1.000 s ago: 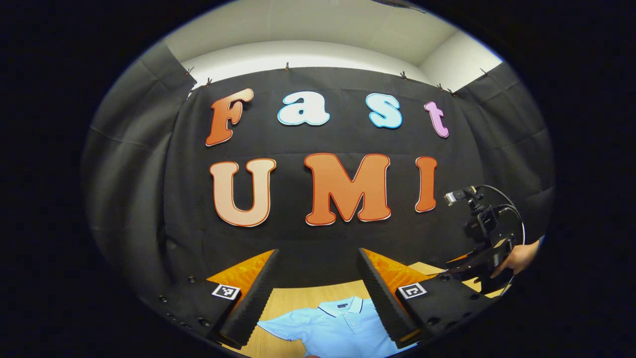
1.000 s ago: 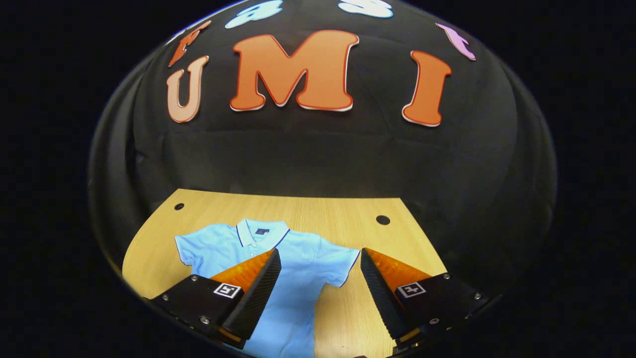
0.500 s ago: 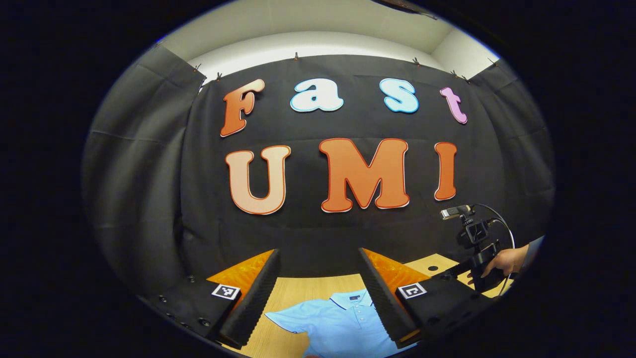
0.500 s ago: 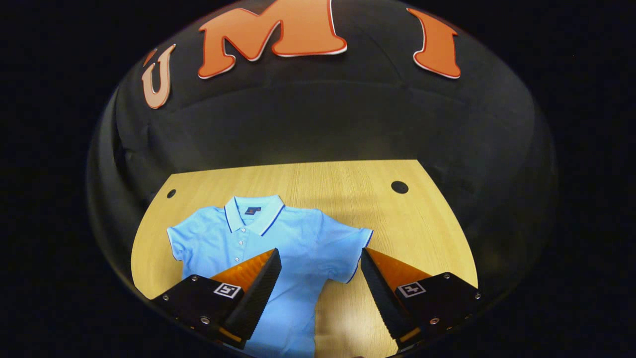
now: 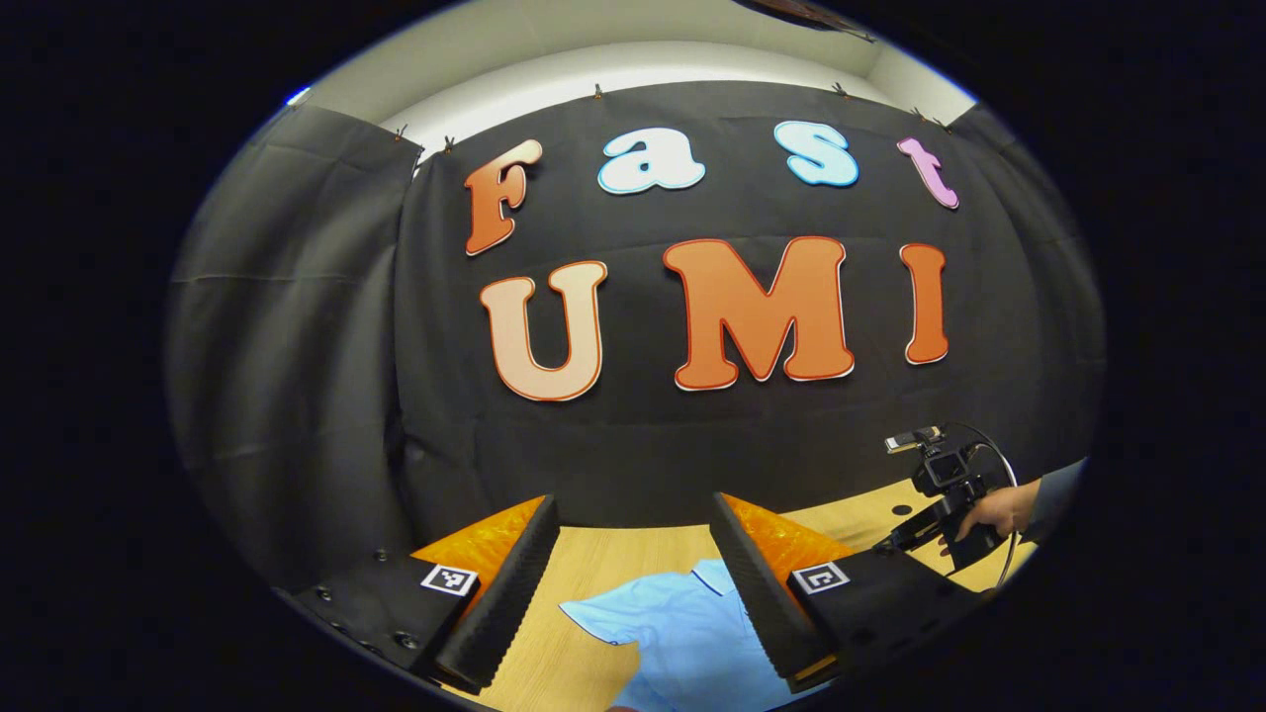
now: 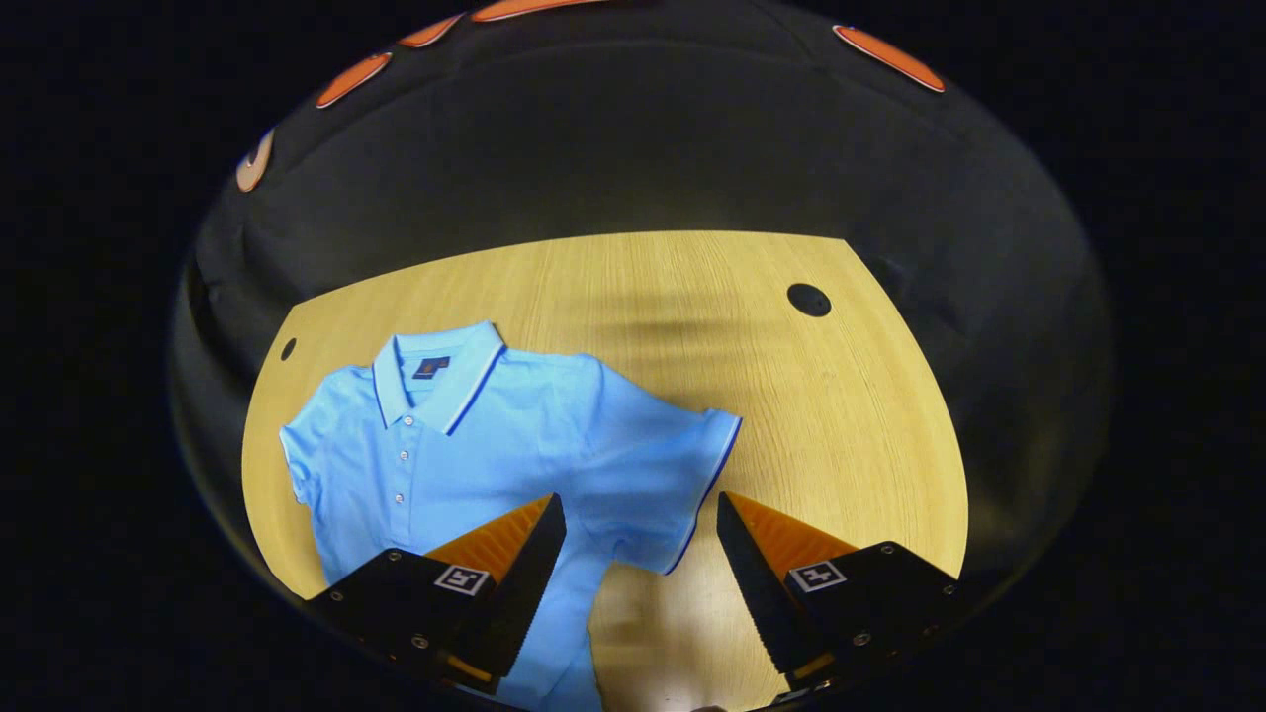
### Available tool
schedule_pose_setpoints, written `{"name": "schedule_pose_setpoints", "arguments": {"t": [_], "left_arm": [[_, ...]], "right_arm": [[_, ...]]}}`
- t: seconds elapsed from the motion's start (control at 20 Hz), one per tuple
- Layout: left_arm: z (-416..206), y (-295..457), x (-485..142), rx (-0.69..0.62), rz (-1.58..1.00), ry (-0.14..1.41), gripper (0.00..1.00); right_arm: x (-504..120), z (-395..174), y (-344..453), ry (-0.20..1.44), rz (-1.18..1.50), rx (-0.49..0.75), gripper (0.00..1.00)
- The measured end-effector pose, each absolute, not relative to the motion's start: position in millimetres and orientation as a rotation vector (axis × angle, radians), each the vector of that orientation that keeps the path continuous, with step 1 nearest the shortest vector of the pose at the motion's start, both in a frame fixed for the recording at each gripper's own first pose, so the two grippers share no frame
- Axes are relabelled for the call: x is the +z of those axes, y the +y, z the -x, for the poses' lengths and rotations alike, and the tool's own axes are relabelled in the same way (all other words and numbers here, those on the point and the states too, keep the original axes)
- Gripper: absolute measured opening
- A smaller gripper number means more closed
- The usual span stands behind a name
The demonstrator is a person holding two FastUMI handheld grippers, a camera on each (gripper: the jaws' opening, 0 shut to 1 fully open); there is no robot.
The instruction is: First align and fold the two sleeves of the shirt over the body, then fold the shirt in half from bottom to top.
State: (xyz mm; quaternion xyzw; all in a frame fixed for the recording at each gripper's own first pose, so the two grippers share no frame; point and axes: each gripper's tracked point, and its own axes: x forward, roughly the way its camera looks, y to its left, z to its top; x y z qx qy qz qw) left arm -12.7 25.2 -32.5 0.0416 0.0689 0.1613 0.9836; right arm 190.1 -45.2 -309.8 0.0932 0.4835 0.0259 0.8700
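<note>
The left gripper [image 5: 633, 578] points forward, nearly level, its fingers spread wide with nothing between them. The right gripper [image 6: 641, 569] tilts downward, fingers equally parted and empty. Off to the left gripper's right, a hand [image 5: 999, 512] grips the right gripper's handle.

A: left gripper view sits low at the table's [image 5: 603, 554] near edge, aimed mostly level at the back wall [image 5: 633, 435], so it catches just a strip of shirt [image 5: 682, 633].

B: right gripper view is higher, tilted down over the table, closer to the shirt. Both share shirt + tabletop.
</note>
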Motion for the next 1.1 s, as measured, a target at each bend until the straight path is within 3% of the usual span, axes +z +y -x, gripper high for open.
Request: {"name": "schedule_pose_setpoints", "arguments": {"t": [0.55,0.65,0.7,0.75,0.85,0.95,1.0,1.1], "left_arm": [[13,12,-42,0.352,-0.117,0.207,1.00],[12,6,-41,0.347,-0.125,0.212,1.00],[10,3,-42,0.344,-0.130,0.213,1.00],[8,1,-41,0.341,-0.136,0.214,1.00],[7,-4,-41,0.334,-0.142,0.217,1.00],[6,-10,-41,0.326,-0.148,0.221,1.00],[4,-13,-43,0.322,-0.152,0.223,1.00],[4,-18,-41,0.313,-0.156,0.223,1.00]], "right_arm": [[-370,-205,-53,1.146,-0.220,-0.001,0.79],[-378,-205,-56,1.166,-0.211,-0.013,0.74],[-382,-201,-55,1.189,-0.216,-0.008,0.66],[-381,-206,-55,1.163,-0.223,-0.016,0.67],[-379,-209,-59,1.162,-0.230,-0.020,0.61],[-381,-210,-58,1.146,-0.222,0.000,0.46],[-380,-211,-57,1.140,-0.238,-0.002,0.24],[-378,-211,-58,1.141,-0.295,0.006,0.10]]}}
